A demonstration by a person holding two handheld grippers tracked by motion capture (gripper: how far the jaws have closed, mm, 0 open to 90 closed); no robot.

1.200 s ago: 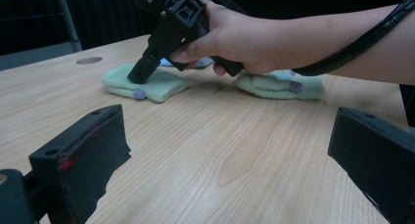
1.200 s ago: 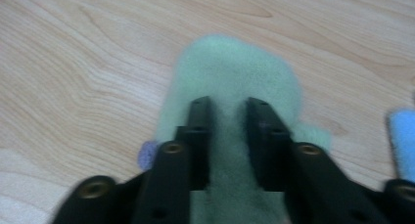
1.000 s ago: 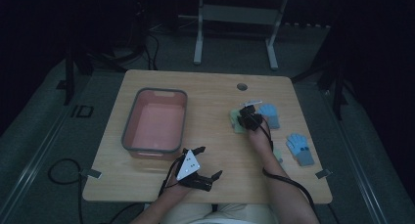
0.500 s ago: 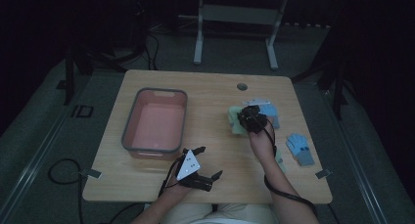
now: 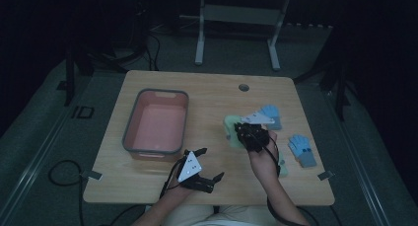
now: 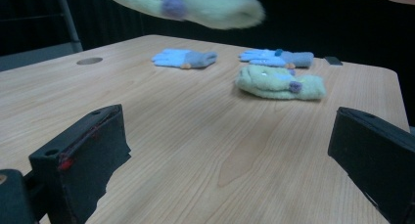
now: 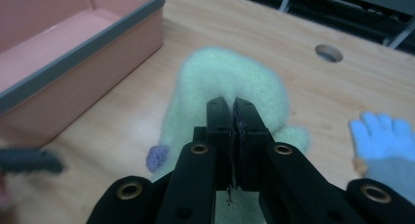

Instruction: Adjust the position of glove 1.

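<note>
Table [image 5: 207, 93]: bare wood between bin [image 5: 129, 137] at left and gloves at right. Right gripper [image 7: 234, 111] jaws clamped on green mitten [image 7: 230, 77], lifted off tabletop mid-table. Left gripper [image 5: 209, 164] jaws wide apart, holding nothing, near front edge.

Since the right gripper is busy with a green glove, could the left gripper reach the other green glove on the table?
Probably yes: the left gripper is open and holds nothing, and bare table lies between it and the green glove. The right forearm may crowd its path.
</note>
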